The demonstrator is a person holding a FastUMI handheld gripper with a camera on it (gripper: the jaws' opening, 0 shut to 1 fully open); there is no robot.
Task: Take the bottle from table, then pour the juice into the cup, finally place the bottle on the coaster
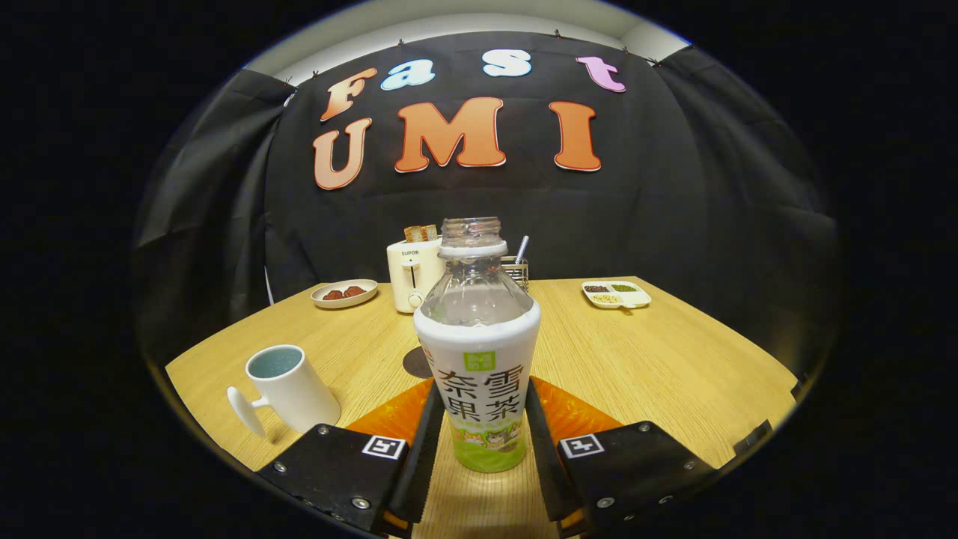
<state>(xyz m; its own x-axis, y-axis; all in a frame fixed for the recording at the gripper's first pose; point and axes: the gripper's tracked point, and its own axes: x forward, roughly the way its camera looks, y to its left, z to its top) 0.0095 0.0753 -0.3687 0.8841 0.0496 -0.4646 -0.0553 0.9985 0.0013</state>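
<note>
Your gripper (479,442) clasps the uncapped bottle (479,359) upright between both fingers near the table's (658,374) front edge, the cup (288,389) near the left edge, open tabletop to the right.

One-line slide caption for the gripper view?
Gripper shut on uncapped bottle, upright above the table; white cup nearby.

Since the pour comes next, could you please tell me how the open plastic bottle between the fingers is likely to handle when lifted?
The plastic bottle has no cap, so any tilt may spill. Its upper part looks clear and empty, so it is probably light. The thin plastic wall may give under the gripper, whose fingers press on both sides of the label; the glossy sleeve could slip.
</note>
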